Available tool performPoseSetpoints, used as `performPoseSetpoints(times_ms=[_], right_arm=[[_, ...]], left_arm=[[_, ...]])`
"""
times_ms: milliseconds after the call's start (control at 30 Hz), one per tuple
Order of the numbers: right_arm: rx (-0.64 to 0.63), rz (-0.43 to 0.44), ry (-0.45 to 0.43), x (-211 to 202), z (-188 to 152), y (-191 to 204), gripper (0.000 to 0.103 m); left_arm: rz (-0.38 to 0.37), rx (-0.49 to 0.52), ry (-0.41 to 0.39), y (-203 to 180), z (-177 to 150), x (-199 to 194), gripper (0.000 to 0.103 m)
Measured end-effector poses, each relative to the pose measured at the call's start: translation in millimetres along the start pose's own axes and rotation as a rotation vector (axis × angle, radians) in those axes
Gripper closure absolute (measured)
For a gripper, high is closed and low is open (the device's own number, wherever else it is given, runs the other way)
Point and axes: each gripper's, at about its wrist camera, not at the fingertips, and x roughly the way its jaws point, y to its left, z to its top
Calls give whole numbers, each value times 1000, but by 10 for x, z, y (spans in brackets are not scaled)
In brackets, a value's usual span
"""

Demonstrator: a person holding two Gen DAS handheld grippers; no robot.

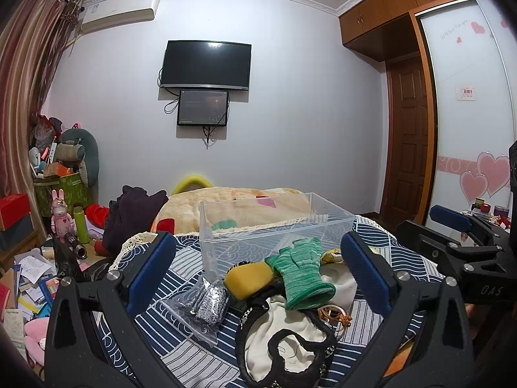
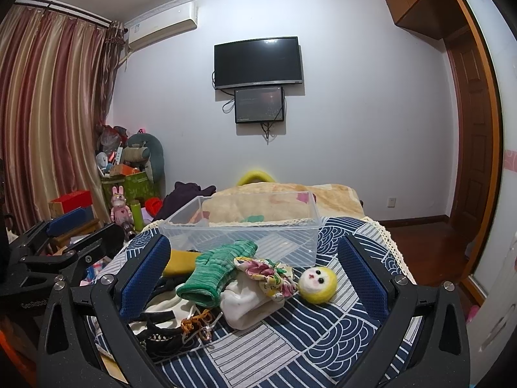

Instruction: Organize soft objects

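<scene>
Left wrist view: left tongs point(image 1: 258, 271) spread wide, holding nothing, over a pile on the patterned bench point(image 1: 381, 242). Green glove point(image 1: 300, 274) lies mid-pile, touching a yellow sponge point(image 1: 248, 279); a plastic bag point(image 1: 203, 304) lies toward the left edge. Clear box point(image 1: 278, 223) stands behind. "OAS" reads on the right tongs' arm.

Right wrist view: right tongs point(image 2: 258, 274) spread wide, empty. Glove point(image 2: 219, 270) touches a floral cloth point(image 2: 268, 274), with a yellow felt ball point(image 2: 316, 283) beside it. "GenRobot" is partly legible at left.

Clear glossy plastic bin point(image 2: 245, 236) — knit glove point(image 2: 216, 268) — felted ball point(image 2: 318, 283).
</scene>
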Motion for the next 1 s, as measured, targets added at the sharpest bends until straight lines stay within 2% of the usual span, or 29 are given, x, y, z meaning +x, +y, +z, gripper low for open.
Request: performPoseSetpoints(times_ms=[367, 667, 767, 833, 867, 1000], right_arm=[[4, 0, 1, 16, -20, -22, 0], [27, -1, 21, 68, -31, -85, 0], [30, -5, 41, 119, -39, -114, 0], [33, -11, 56, 159, -52, -137, 2], [34, -13, 63, 173, -64, -147, 6], [37, -28, 103, 276, -109, -223, 18]], left_arm=[[-3, -1, 2, 3, 0, 13, 0], [-48, -22, 42, 53, 4, 73, 0], [-35, -36, 57, 98, 1, 115, 1], [-24, -39, 73, 131, -6, 165, 12], [-17, -35, 85, 146, -10, 191, 21], [5, -37, 141, 246, -59, 340, 30]])
